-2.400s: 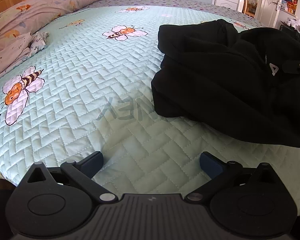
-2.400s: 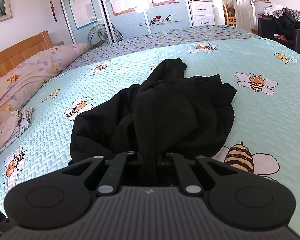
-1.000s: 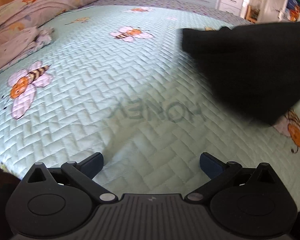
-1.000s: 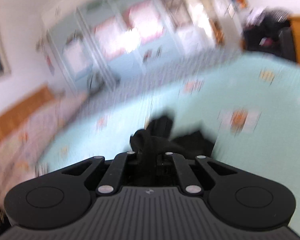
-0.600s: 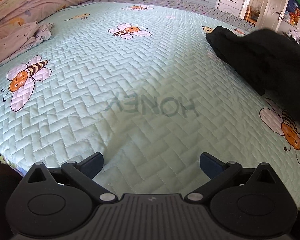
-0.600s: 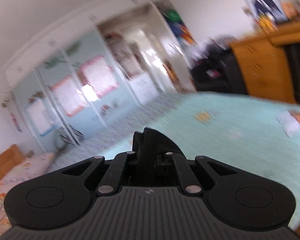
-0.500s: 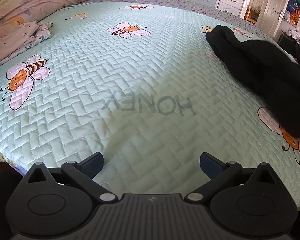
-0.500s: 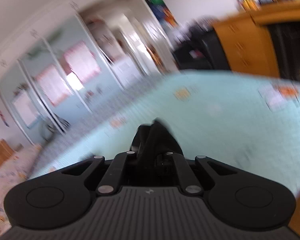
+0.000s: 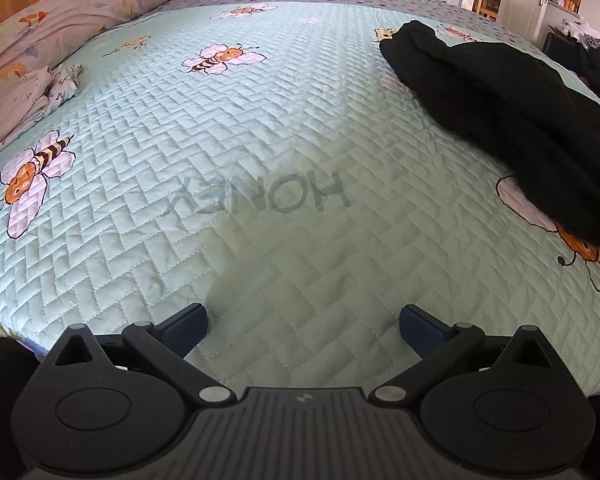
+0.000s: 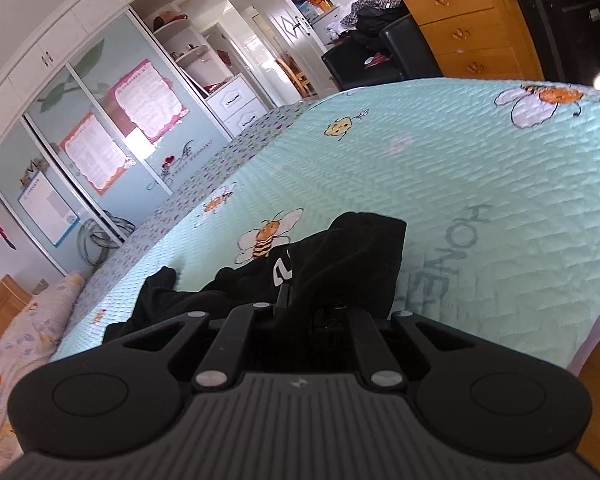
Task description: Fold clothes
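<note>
Gripping a fold of the crumpled black fabric garment, your right gripper has its jaws closed tight on the cloth. Your left gripper hovers with jaws spread wide and empty above the mint-green quilted bee-print bedspread; the garment lies at its two o'clock.

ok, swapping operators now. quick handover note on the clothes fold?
Left gripper: jaws wide open, empty, hovering over bare bedspread near the bed's front edge.
Right gripper: jaws shut on a bunch of the black garment, camera tilted.
Garment: from the left wrist view it lies in a rumpled heap on the right side of the bed, over a bee print.
Done: garment picked up at one point. No fold visible.
Left: spread it flat, probably take a second corner with the left gripper, then fold.
</note>
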Motion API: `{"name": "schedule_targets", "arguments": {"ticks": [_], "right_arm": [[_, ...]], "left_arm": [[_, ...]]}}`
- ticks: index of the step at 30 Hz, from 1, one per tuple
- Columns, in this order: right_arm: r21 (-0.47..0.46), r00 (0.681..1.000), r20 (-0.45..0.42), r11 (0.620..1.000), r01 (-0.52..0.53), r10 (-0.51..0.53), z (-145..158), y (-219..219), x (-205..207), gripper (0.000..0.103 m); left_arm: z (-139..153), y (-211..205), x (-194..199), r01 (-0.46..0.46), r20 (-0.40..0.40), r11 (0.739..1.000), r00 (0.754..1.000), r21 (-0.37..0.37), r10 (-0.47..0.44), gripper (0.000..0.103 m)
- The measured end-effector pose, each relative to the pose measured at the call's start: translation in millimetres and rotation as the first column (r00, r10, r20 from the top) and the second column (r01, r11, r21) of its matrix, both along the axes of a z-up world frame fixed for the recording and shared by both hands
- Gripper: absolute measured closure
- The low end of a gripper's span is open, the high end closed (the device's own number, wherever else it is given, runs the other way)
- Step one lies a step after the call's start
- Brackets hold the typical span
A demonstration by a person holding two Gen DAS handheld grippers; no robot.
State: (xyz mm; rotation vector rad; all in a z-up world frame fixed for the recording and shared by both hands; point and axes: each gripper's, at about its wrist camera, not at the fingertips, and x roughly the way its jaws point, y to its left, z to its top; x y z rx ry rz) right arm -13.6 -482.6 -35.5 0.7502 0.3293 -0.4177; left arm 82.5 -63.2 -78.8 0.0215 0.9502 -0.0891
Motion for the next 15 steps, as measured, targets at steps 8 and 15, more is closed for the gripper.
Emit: {"name": "schedule_targets", "arguments": {"ticks": [8, 15], "right_arm": [[-0.005, 1.000, -0.019, 1.000, -0.021, 0.021, -6.1, 8.2, 0.8, 0.093], [-0.033, 0.995, -0.052, 0.996, -0.085, 0.083, -6.3, 31.1, 11.2, 0.093]], "left_arm": [[-4.9, -5.9, 0.7, 0.015, 0.000, 1.000, 1.000, 0.014, -0.015, 0.000], [-1.4, -3.9, -3.4, 0.018, 0.018, 1.000, 1.000, 0.000, -0.018, 0.001]]}}
